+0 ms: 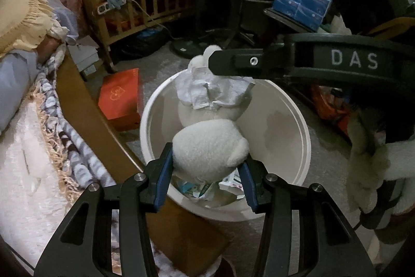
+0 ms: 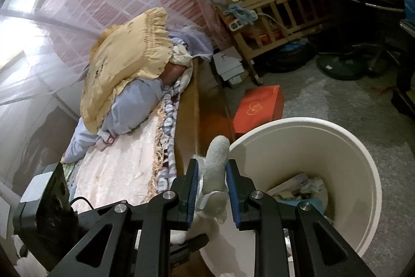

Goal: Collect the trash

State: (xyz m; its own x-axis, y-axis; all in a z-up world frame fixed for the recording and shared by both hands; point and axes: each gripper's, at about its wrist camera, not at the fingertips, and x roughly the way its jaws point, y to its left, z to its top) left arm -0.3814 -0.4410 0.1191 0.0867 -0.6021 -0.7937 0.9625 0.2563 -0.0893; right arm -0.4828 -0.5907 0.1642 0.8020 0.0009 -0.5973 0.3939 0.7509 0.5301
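We're holding the plush over the bin, which is carrying paper scraps at the bottom. Left gripper is clamping its head; right gripper is pinching a limb. Only the right view is showing the bed and pillow.

Left wrist view: looks forward and down along own fingers, close above white bin; bed at left, crib far behind.

Right wrist view: looks down from opposite end of plush toy, facing left toward bed; bin near right.

Shared: bin, plush toy, orange box, crib, bed edge.
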